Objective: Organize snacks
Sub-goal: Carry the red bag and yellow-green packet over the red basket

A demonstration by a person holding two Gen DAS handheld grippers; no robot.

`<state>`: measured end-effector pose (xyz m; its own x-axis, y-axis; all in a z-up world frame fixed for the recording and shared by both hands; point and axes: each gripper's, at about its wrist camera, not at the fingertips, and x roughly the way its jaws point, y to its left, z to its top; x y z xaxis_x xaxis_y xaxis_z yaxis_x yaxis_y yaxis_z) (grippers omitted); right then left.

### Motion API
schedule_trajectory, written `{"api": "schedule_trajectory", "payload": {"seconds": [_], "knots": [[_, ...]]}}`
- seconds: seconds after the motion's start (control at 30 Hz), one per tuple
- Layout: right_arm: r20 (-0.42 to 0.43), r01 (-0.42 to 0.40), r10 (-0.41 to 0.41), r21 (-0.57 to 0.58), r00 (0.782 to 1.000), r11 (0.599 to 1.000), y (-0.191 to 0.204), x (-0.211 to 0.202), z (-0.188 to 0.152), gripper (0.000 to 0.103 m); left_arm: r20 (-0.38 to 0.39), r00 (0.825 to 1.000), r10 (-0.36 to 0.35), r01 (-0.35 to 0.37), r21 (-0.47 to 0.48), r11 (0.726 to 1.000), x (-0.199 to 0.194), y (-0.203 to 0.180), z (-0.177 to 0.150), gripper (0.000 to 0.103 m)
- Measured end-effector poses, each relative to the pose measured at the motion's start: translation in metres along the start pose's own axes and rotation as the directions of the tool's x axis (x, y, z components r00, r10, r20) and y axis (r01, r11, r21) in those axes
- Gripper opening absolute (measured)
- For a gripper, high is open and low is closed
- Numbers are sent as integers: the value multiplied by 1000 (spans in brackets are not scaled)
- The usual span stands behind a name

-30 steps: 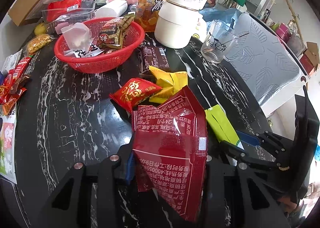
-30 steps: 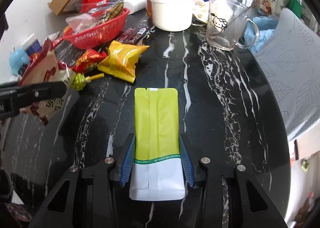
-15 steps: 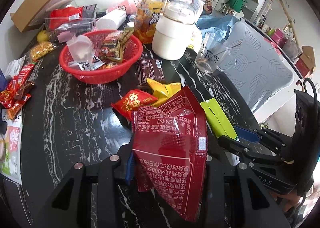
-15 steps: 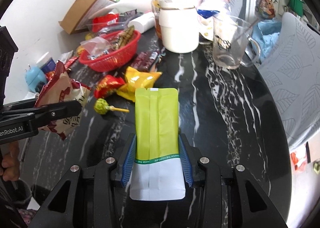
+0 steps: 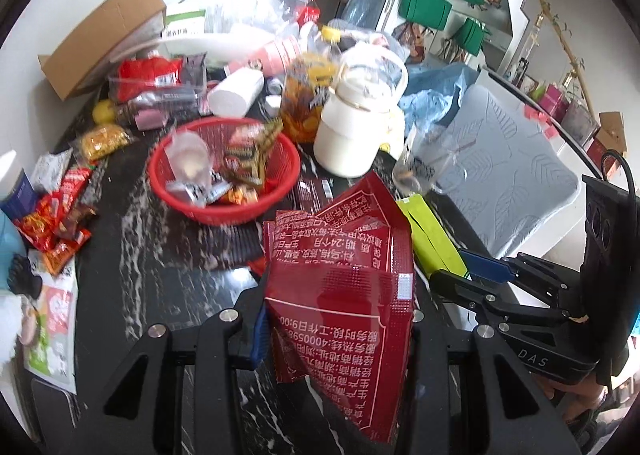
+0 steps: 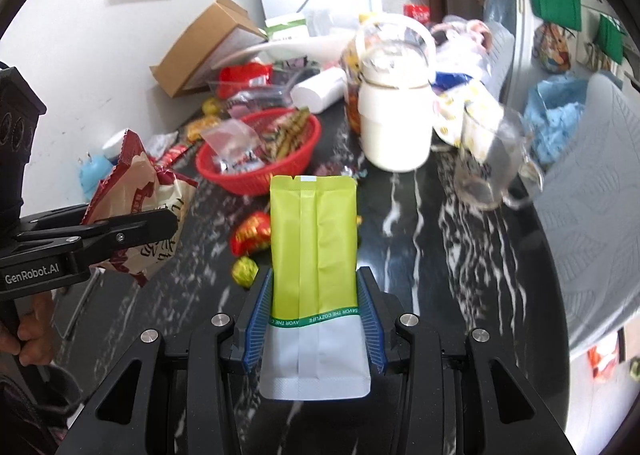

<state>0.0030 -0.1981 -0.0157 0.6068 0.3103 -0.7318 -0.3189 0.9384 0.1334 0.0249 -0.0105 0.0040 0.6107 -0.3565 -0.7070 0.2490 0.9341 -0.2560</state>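
My left gripper (image 5: 336,319) is shut on a dark red snack bag (image 5: 340,295) with white print, held above the black marble table (image 5: 168,279). In the right wrist view the same red bag (image 6: 136,207) hangs at the left, clamped by the left gripper (image 6: 120,231). My right gripper (image 6: 316,315) is shut on a lime-green and white pouch (image 6: 314,239), held upright off the table. That green pouch (image 5: 432,239) shows right of the red bag in the left wrist view. A red mesh basket (image 5: 224,171) with several snacks sits farther back.
A white lidded jug (image 6: 396,127) and a glass mug (image 6: 488,167) stand at the back right. A small red packet (image 6: 252,235) and a green-gold candy (image 6: 245,271) lie on the table. Loose red wrappers (image 5: 56,215) lie at the left edge; a cardboard box (image 5: 100,35) stands behind.
Both grippers have risen with their packets still held; the table and basket now sit lower and farther off, and more of the room shows behind. The grips look the same.
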Motion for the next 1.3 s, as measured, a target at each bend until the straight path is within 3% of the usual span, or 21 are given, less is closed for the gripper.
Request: {"api": "schedule_trajectory", "payload": {"seconds": [0.23,0.5,1.3], "knots": [[44,-67,68,-21,997,998,2,-2,31,41,76,997,21,-21,-2,1000,-8,12,26,40],[44,-87,91,-82,995,993,18,20,55,41,95,995,35,-33,-24,999,0,31,45,40],[78,-42,59,-205,995,978,33,88,151,41,155,984,87,-78,-63,995,44,81,130,40]]}}
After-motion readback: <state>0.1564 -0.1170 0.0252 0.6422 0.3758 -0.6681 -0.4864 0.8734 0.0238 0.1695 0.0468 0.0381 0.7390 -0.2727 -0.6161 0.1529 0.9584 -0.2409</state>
